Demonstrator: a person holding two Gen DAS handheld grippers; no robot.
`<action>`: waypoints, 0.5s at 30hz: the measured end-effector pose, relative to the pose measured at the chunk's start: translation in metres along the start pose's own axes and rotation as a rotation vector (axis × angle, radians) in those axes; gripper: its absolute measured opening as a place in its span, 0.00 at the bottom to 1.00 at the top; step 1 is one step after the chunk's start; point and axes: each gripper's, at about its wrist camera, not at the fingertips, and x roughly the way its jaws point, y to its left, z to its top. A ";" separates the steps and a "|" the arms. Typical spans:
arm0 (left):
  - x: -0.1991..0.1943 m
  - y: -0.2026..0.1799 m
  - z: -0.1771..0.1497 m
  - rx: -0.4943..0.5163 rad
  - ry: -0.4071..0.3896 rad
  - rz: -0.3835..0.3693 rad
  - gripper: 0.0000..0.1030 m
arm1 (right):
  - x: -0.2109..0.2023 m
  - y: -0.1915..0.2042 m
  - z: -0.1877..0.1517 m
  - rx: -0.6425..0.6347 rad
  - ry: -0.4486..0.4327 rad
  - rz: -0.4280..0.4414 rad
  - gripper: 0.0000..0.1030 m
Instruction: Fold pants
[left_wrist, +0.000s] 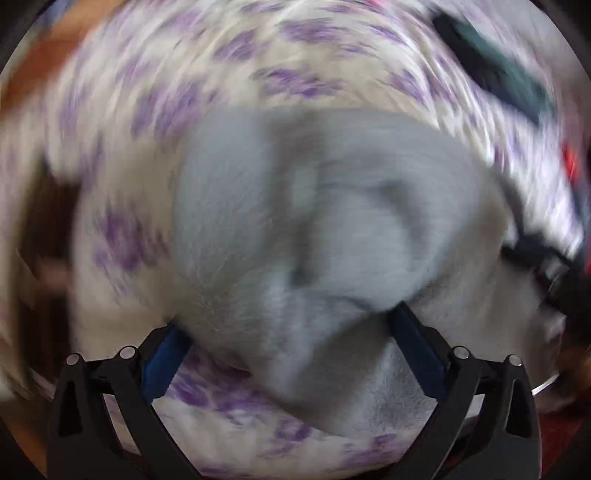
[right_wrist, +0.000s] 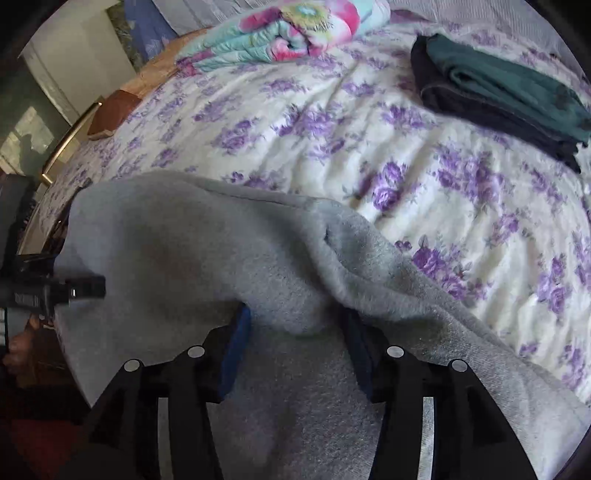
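Right wrist: gripper (right_wrist: 295, 325) around pants (right_wrist: 177, 251)

We see the right gripper (right_wrist: 295, 332) with a bunched fold of the grey pants (right_wrist: 177, 258) between its fingers, near the bed's (right_wrist: 332, 155) front edge. Dark folded clothes (right_wrist: 498, 96) lie toward its far right corner.

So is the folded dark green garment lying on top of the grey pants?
No, the dark green garment lies apart on the floral bedspread, away from the grey pants.
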 end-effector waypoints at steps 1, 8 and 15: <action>-0.004 0.007 0.001 -0.038 0.008 -0.026 0.96 | -0.013 0.000 0.000 0.002 -0.009 -0.011 0.49; -0.062 0.006 0.001 0.003 -0.200 -0.055 0.95 | -0.122 -0.059 -0.066 0.234 -0.237 -0.142 0.71; 0.001 -0.024 0.005 0.192 -0.119 0.134 0.96 | -0.113 -0.137 -0.162 0.674 -0.136 -0.239 0.68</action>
